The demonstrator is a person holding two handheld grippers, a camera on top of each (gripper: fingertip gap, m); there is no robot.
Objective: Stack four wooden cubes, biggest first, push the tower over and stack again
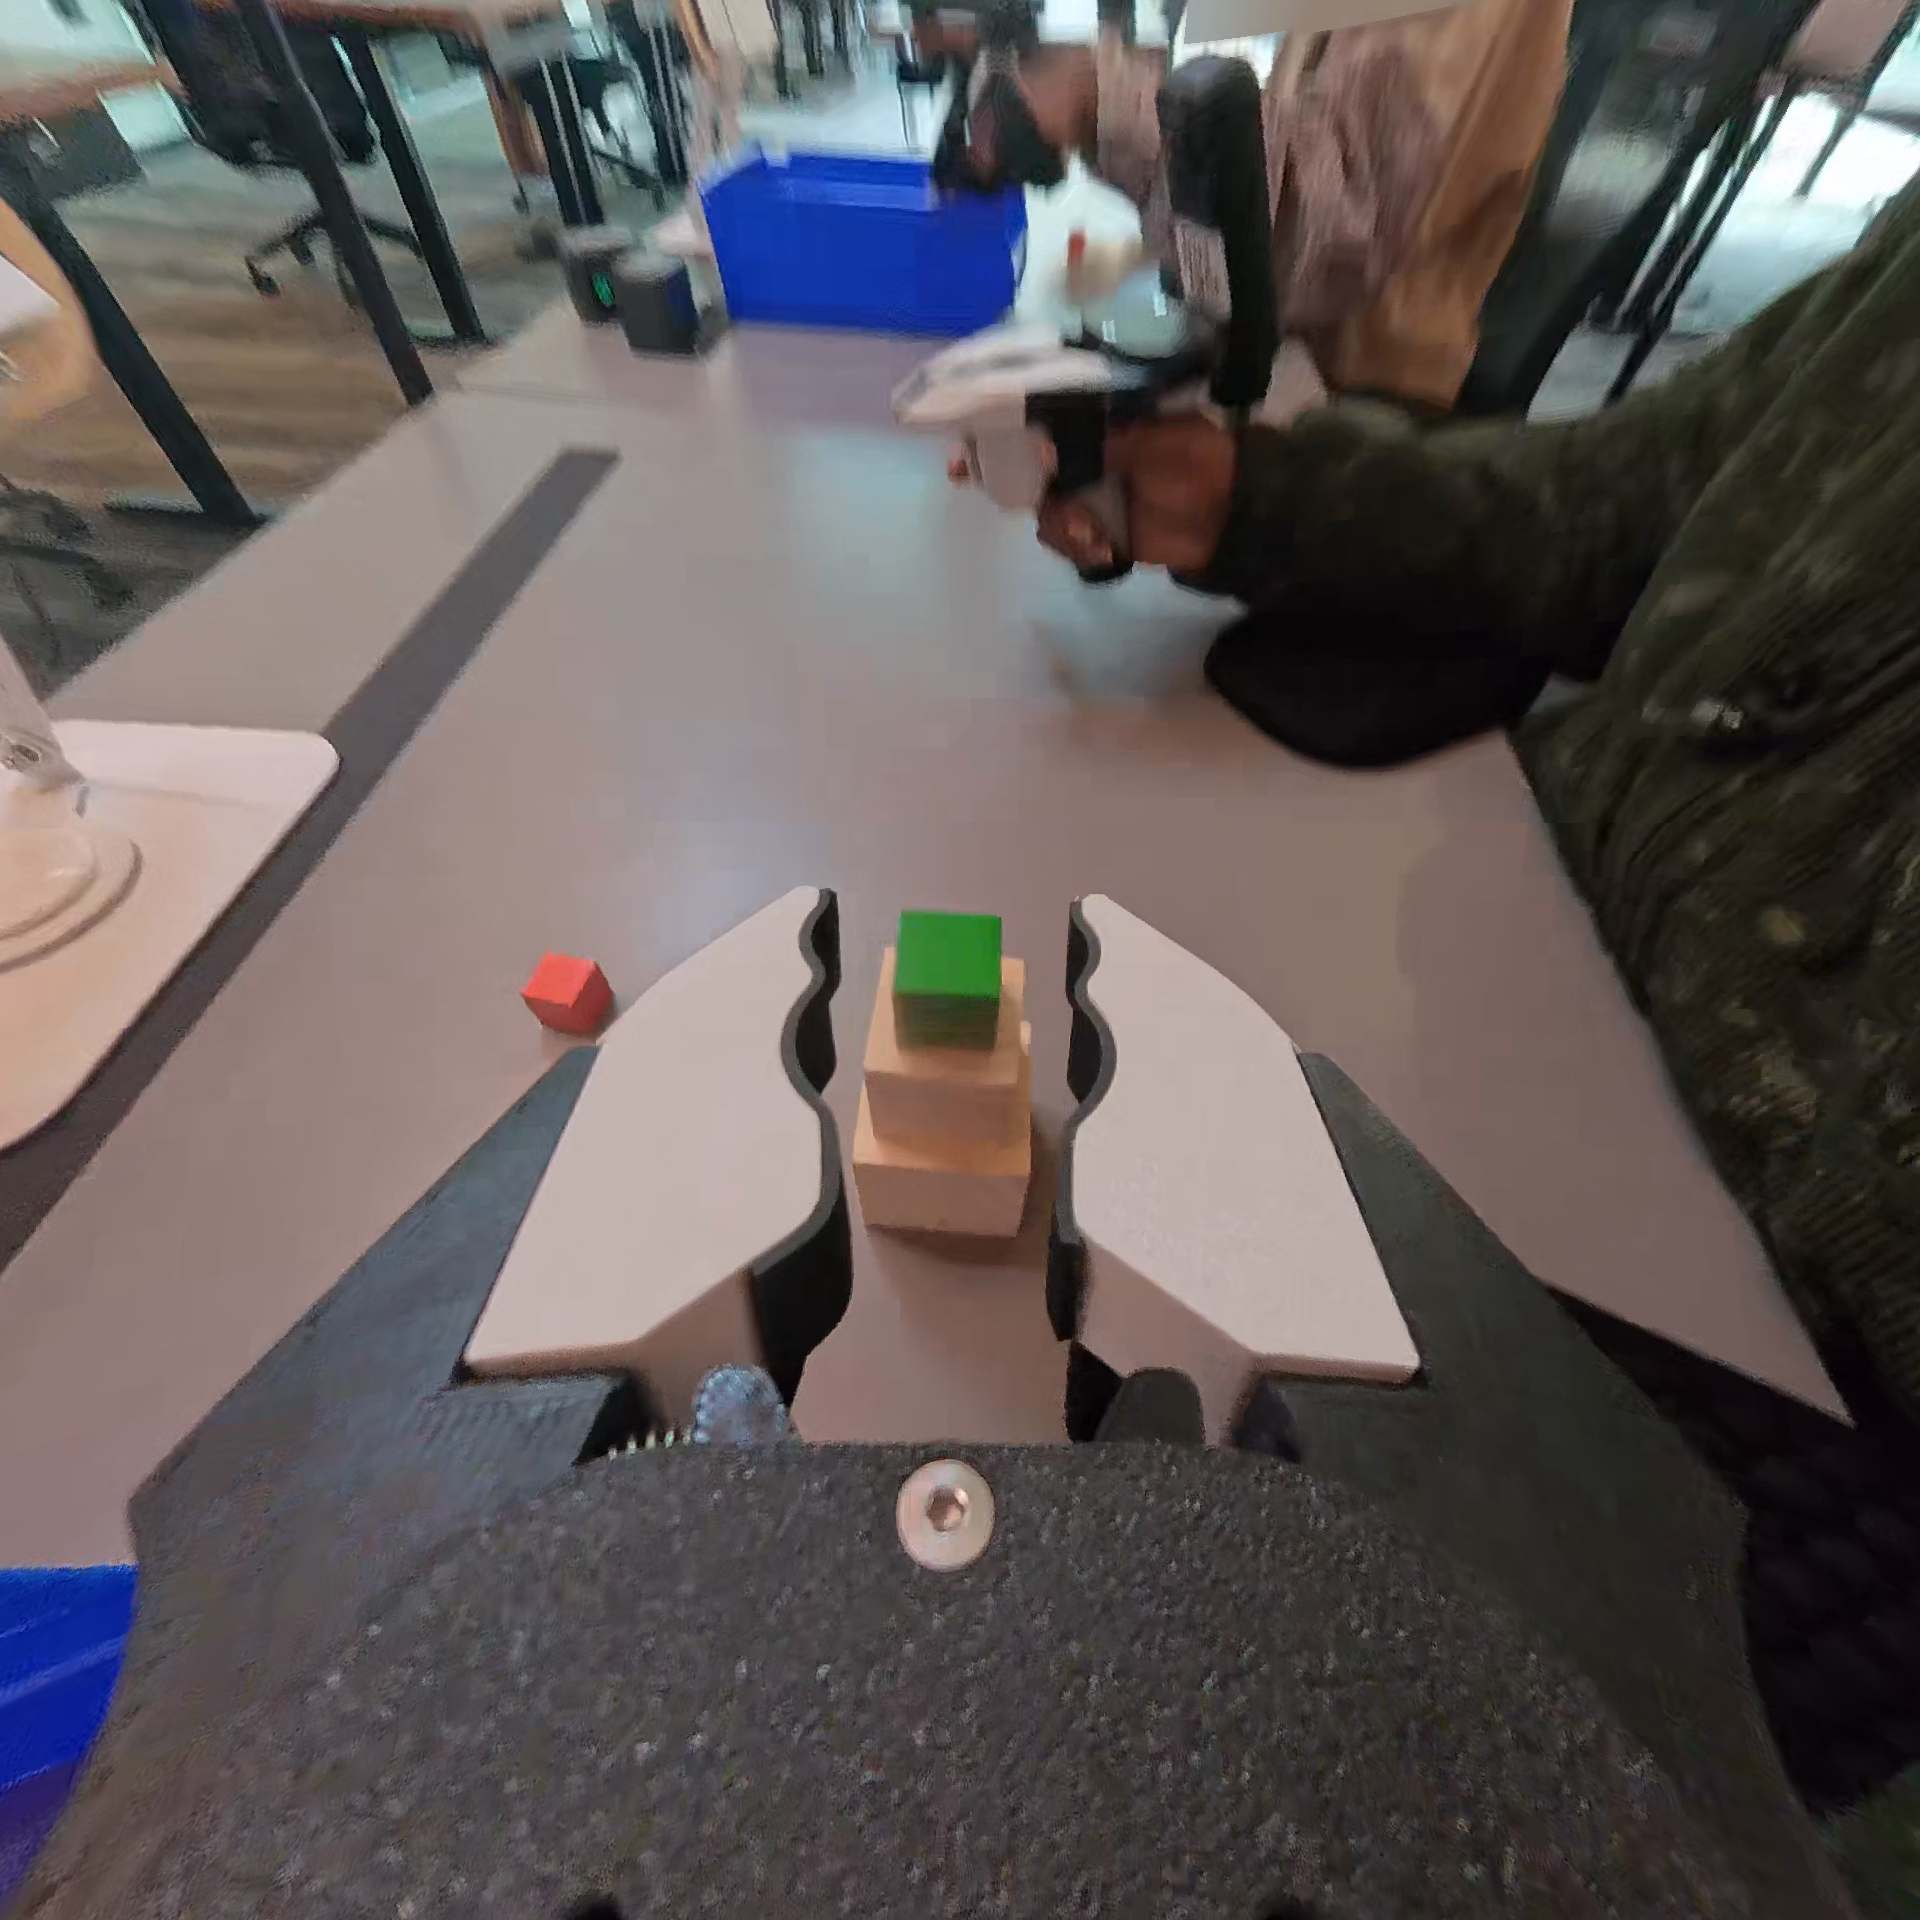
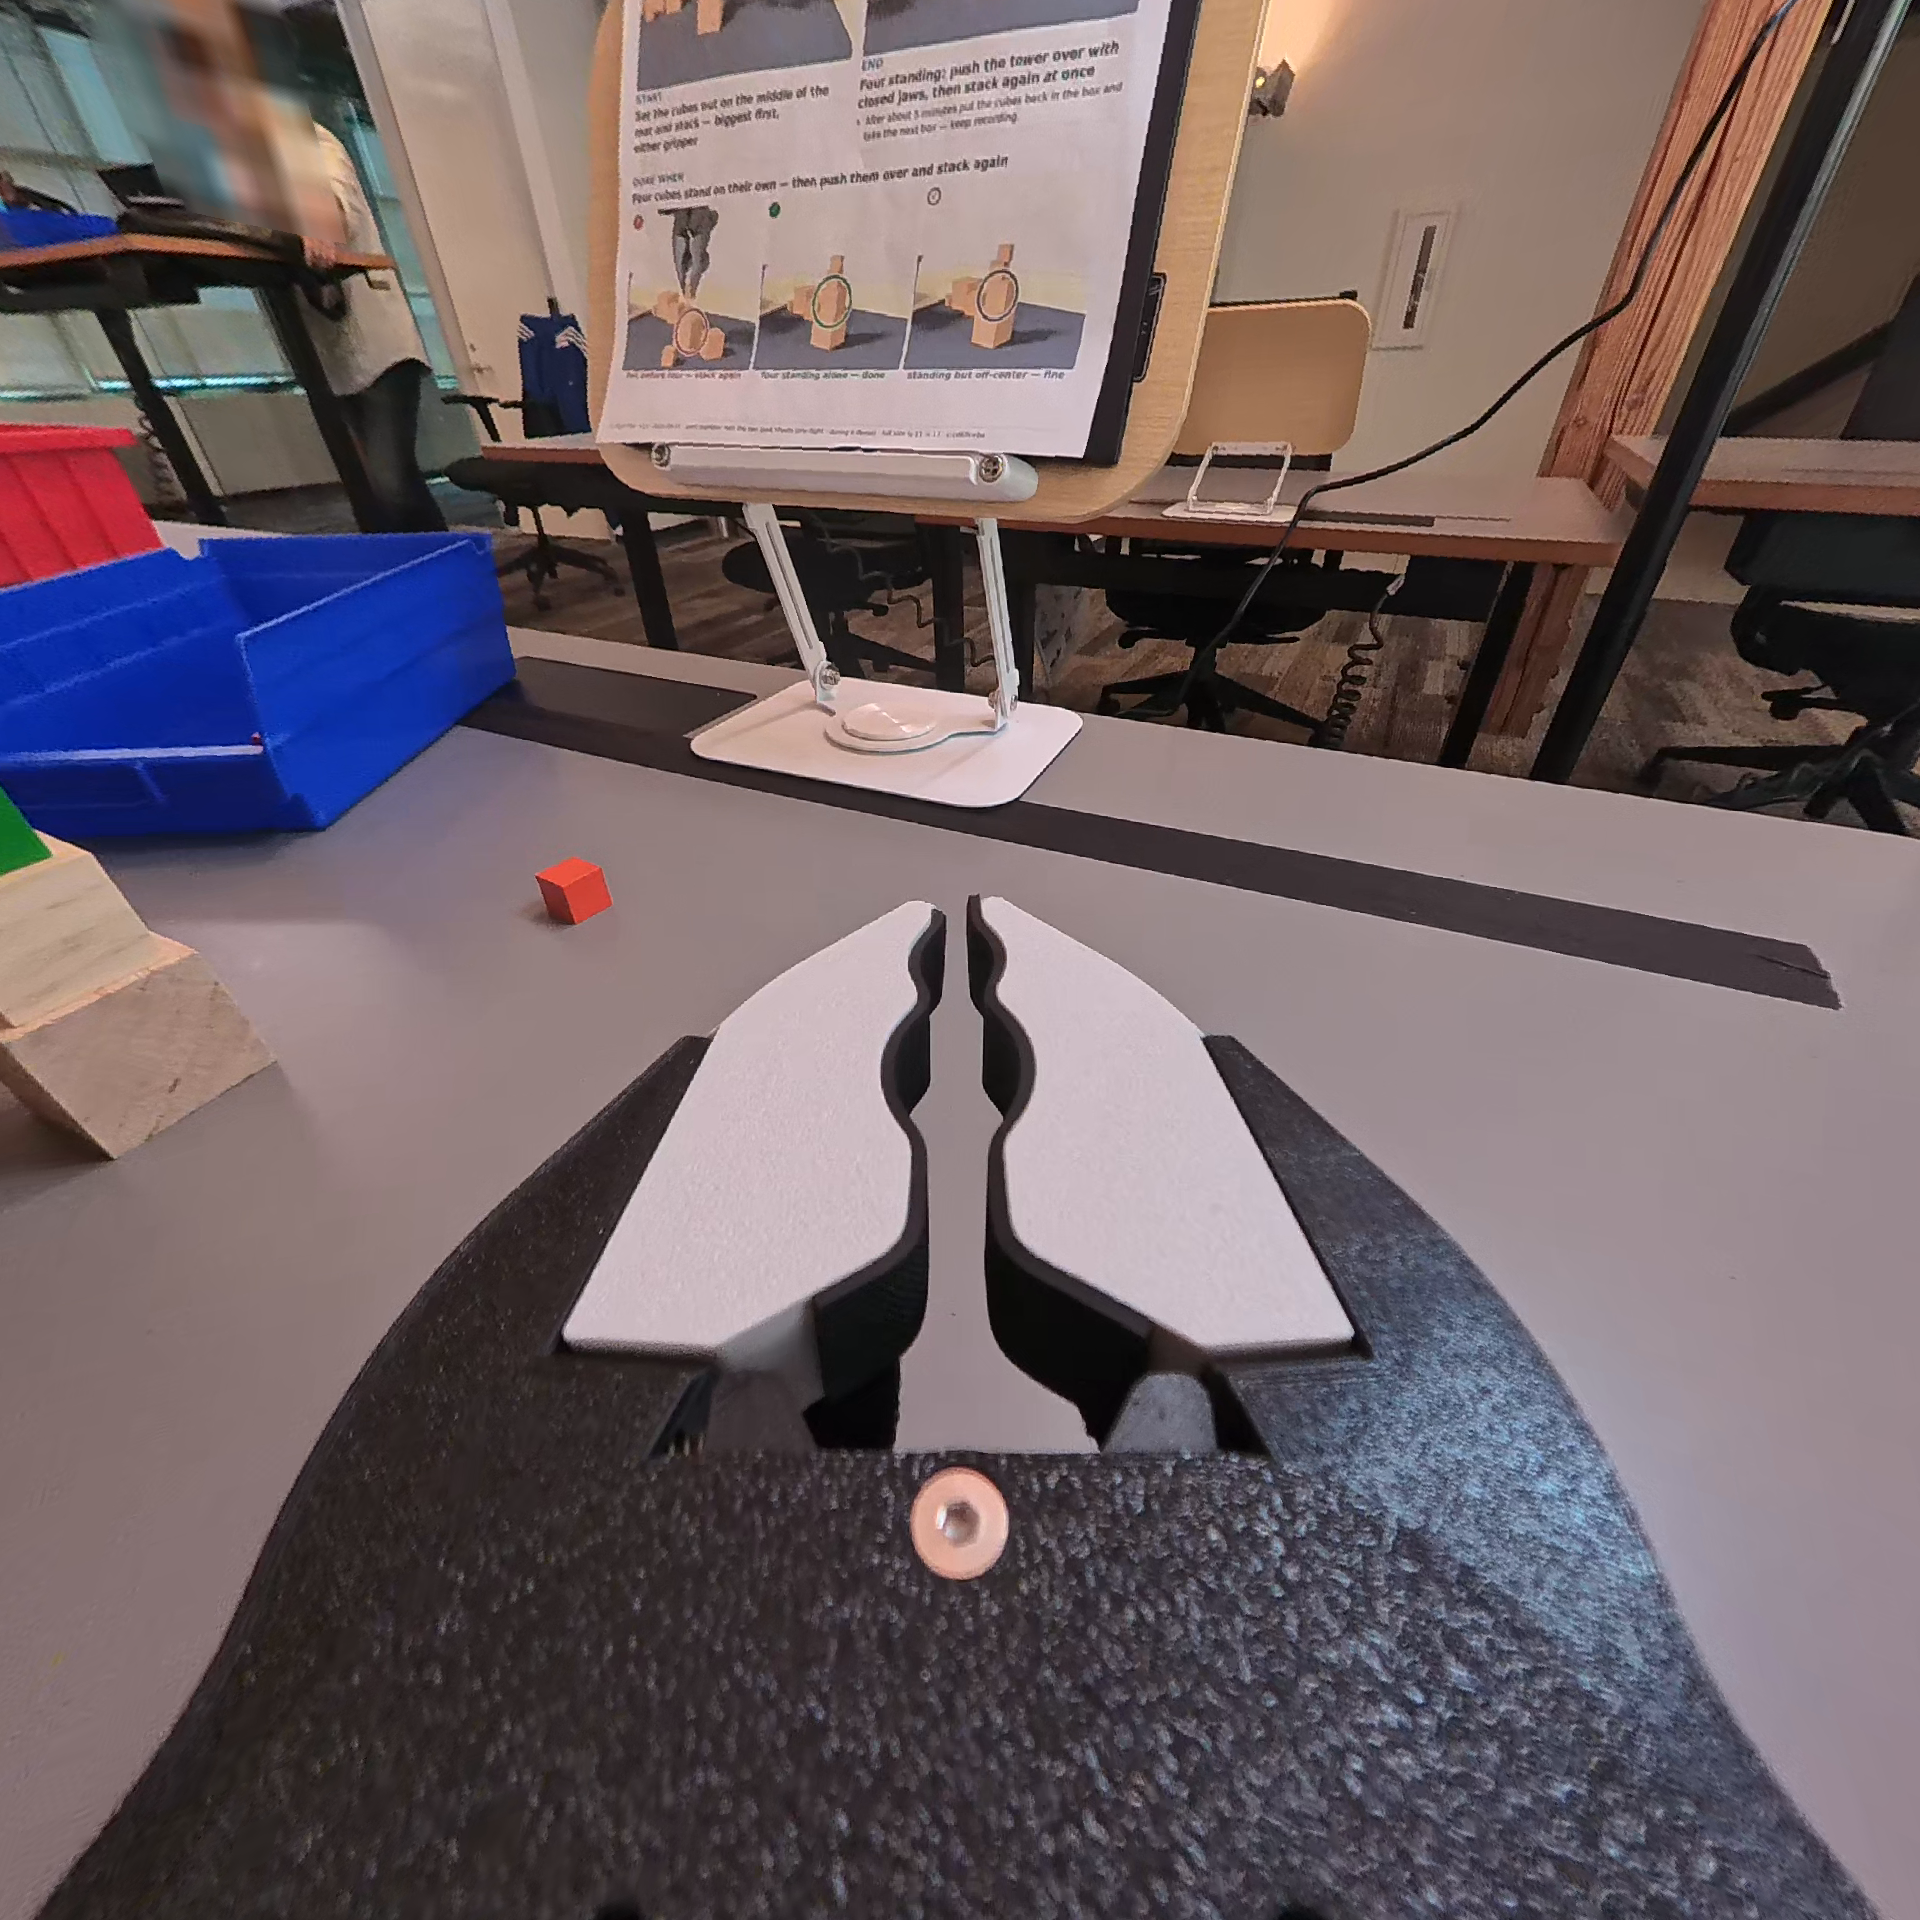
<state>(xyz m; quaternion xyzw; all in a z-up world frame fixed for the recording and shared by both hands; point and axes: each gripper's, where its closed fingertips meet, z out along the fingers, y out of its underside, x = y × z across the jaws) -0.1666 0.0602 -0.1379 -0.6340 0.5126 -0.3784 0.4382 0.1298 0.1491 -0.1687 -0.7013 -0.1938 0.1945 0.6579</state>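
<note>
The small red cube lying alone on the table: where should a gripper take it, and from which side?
Best guess: come from above and close on two opposite flat side faces of the red cube. It sits alone on the grey table, turned slightly, apart from the block stack, so rotate the fingers to match its faces.

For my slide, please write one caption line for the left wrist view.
Open left tongs straddle, without touching, a green wooden cube atop two pale wooden blocks; a small red cube lies nearby.

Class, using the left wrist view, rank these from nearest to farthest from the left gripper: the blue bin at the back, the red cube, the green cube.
1. Green cube: between the left gripper's open fingers, untouched, topping the wooden stack.
2. Red cube: just left of the fingers.
3. Blue bin: far end of the table.
</note>
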